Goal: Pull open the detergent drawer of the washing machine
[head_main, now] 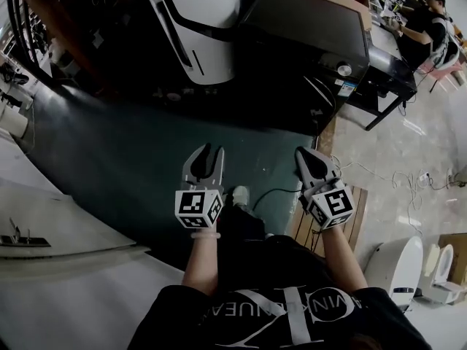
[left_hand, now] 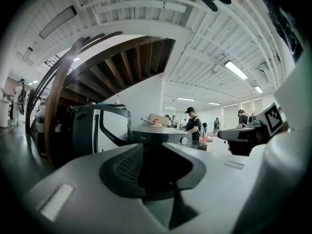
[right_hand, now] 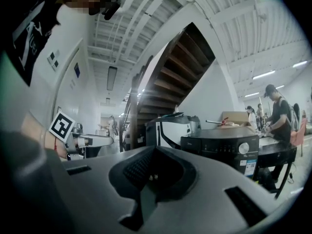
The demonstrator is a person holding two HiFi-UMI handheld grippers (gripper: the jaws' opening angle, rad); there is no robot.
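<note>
The head view alone shows the floor: a dark green mat (head_main: 131, 152) lies under both arms. A shoe (head_main: 240, 194) sits between them, and white toilets (head_main: 398, 268) stand at the lower right. From above, the washer (head_main: 306, 28) is a dark box past the mat's far edge, well apart from both claws. A white machine (head_main: 201, 20) stands just to its left. A person (head_main: 427, 17) is at a black tabletop (head_main: 390, 71) beyond its right side.

The gripper views give what the head view lacks. They show the washer's front face, with a round knob (right_hand: 243, 148) at the right of its control strip. They also show a wooden staircase (right_hand: 180, 67) rising behind and the lit ceiling. The drawer cannot be picked out on the dark front panel in any view. The left gripper view also catches the other claw's marker cube (left_hand: 274, 118) at its right edge.

The left claw (head_main: 208, 152) is spread, with a clear gap between its tips. Nothing is in the gap, and in its own view the washer's dark front shows through. The right claw (head_main: 305, 154) has its tips pressed together on nothing. Both point level toward the washer and touch nothing.
</note>
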